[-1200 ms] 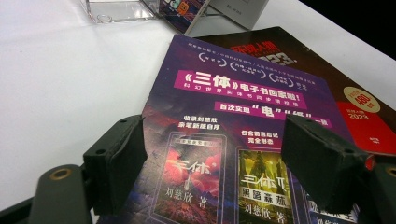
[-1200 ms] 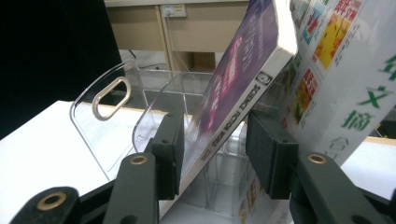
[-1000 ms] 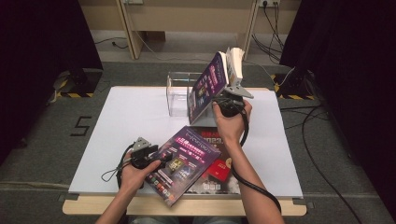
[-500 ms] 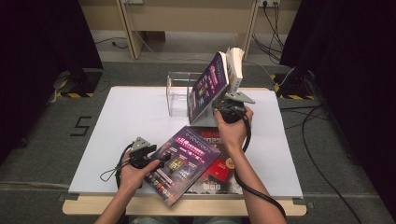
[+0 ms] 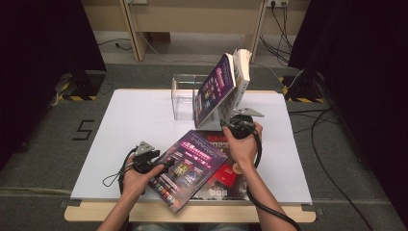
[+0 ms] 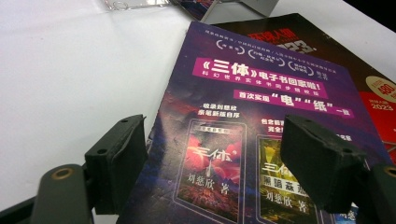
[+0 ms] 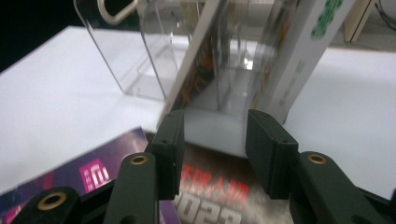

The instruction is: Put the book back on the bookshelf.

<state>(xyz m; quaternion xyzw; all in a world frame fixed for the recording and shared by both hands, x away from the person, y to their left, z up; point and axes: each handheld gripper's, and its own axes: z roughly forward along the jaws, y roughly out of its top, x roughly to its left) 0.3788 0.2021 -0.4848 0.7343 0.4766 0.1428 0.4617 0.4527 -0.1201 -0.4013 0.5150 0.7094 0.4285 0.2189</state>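
The work looks like filing magazines into the clear stand (image 5: pixel 185 96), and it seems partway done. Two already lean upright in the stand's right end: a purple-covered one (image 5: pixel 214 91) at the front and a thicker white-spined one (image 5: pixel 242 72) behind it. Two are left flat on the tabletop (image 5: pixel 125 125), in front of the stand: a purple magazine (image 5: pixel 190 166) on top, overlapping a dark one with a red patch (image 5: pixel 231 175).

The purple magazine is glossy, with a pink banner, white Chinese lettering and small book-cover pictures; its surface looks slightly creased.

The left gripper (image 6: pixel 212 158) sits at that magazine's near-left edge, jaws released and spread over the cover, pressing nothing. The right gripper (image 7: pixel 212 149) hangs just in front of the stand, over the dark magazine's top edge, jaws apart and empty.
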